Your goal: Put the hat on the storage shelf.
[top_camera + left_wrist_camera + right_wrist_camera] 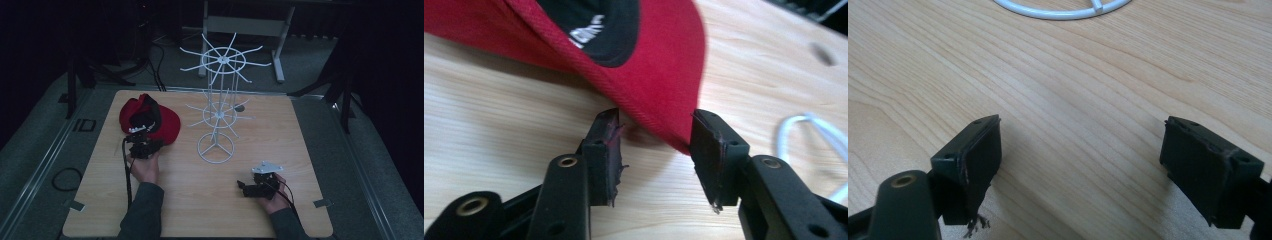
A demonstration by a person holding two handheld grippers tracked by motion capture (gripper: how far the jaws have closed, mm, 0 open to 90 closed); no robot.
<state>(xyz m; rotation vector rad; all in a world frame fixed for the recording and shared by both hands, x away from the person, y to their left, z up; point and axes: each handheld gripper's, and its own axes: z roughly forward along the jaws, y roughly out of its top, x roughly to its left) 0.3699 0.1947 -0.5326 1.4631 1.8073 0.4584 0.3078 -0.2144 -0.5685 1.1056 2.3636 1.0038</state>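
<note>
Two grippers out: left gripper [654, 150] gapes around the red cap [149, 120] brim, looks ready to pinch, while right gripper [1083, 170] waits wide near the white rack [218, 112].

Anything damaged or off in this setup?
Yes: the pads on the left gripper look torn, with ragged shreds at their lower edges; the right gripper has a frayed bit too. The red cap looks fine.

The pale wood-grain tabletop [1073, 100] looks smooth and matt. The red cloth cap [664, 65] shows woven twill. The white wire rack [216, 107] appears glossy-coated. The left gripper's black pads [606, 155] are frayed.
</note>
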